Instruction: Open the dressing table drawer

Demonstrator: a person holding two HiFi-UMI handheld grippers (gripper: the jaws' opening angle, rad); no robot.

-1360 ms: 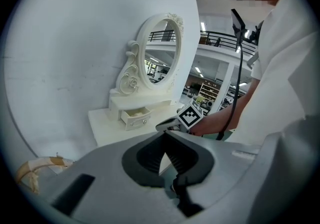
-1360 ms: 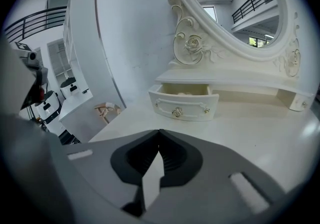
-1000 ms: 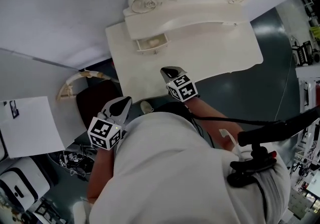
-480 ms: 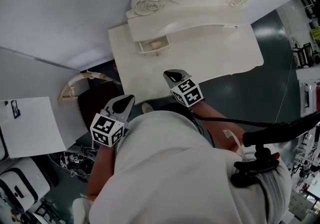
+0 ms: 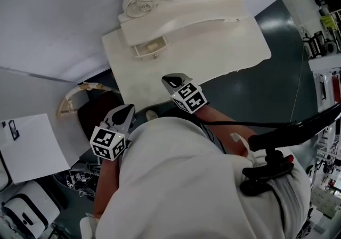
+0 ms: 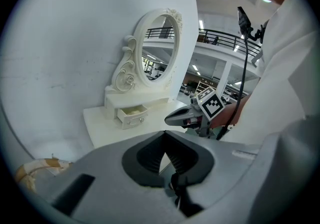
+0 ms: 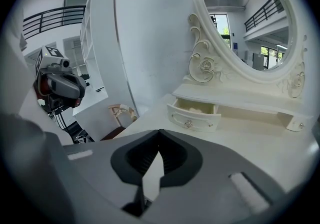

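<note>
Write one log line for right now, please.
drawer: open | right claw: shut, empty, clear of drawer | left claw: shut, empty

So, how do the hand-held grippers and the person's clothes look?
The left hand-held gripper and right hand-held gripper are grey with black pads; each carries a white cube with black square markers. A black cable leaves the right one. The person wears a white top.

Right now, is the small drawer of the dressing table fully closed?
No, the drawer stands pulled out from the dressing table, and the right gripper view shows its inside.
</note>
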